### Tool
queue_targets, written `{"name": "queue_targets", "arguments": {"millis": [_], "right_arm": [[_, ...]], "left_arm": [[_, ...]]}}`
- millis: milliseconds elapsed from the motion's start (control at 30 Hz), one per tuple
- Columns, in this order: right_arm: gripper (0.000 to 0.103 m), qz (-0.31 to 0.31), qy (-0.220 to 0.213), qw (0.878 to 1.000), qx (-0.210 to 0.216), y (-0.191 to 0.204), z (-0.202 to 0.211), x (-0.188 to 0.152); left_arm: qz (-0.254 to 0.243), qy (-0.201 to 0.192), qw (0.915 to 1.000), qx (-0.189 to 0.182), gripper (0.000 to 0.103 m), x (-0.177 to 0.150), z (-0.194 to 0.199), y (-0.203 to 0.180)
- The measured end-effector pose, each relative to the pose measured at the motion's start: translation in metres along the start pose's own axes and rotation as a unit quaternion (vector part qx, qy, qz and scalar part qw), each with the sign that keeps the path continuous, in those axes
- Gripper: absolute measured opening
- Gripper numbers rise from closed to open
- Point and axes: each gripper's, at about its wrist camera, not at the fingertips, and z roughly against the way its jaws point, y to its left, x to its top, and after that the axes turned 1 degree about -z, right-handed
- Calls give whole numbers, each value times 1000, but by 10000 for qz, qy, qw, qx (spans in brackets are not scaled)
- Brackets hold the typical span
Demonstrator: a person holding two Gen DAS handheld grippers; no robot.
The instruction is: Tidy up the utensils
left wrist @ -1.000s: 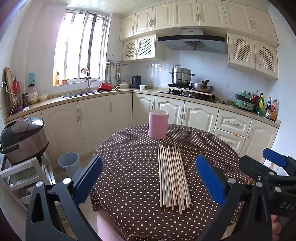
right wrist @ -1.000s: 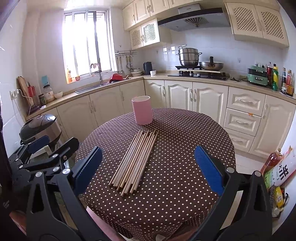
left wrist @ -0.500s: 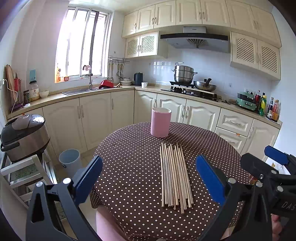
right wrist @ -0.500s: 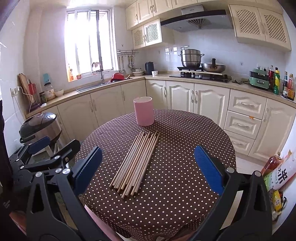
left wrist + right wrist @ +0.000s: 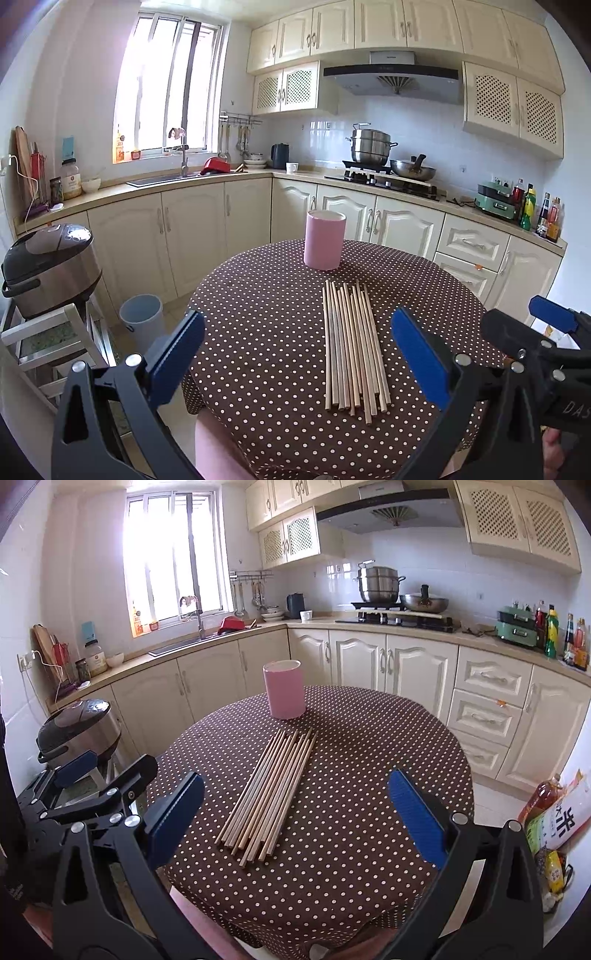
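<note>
Several wooden chopsticks (image 5: 351, 347) lie side by side on a round table with a brown polka-dot cloth (image 5: 266, 325). Behind them stands an upright pink cylindrical holder (image 5: 324, 240). My left gripper (image 5: 297, 356) is open above the near edge of the table, nothing between its blue pads. In the right wrist view the same chopsticks (image 5: 269, 794) run diagonally toward the pink holder (image 5: 283, 688), and my right gripper (image 5: 295, 814) is open and held above the table's near side. The right gripper's body shows at the right edge of the left wrist view.
A rice cooker (image 5: 48, 266) sits on a stand at the left, with a pale bin (image 5: 142, 319) on the floor beside the table. Cream cabinets (image 5: 369, 218) and a counter with a stove ring the far side. Bottles and bags (image 5: 554, 812) stand right of the table.
Both views have tilted and shifted slightly, so the holder and chopsticks sit a little lower and to the right in the left view. Nothing on the table has moved; both grippers stay open.
</note>
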Motion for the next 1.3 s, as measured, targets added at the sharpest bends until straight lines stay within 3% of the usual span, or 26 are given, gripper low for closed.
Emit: {"name": "queue_targets", "arguments": {"millis": [700, 967, 1300], "right_arm": [[97, -70, 179, 9995, -240, -6, -26, 3], [97, -399, 275, 9987, -144, -18, -38, 2], [97, -332, 186, 9992, -112, -19, -37, 3]], "left_arm": [[-85, 358, 9993, 25, 99, 1, -35, -2], [-173, 401, 9990, -3, 99, 0, -47, -5], [-183, 431, 9989, -17, 99, 1, -49, -10]]}}
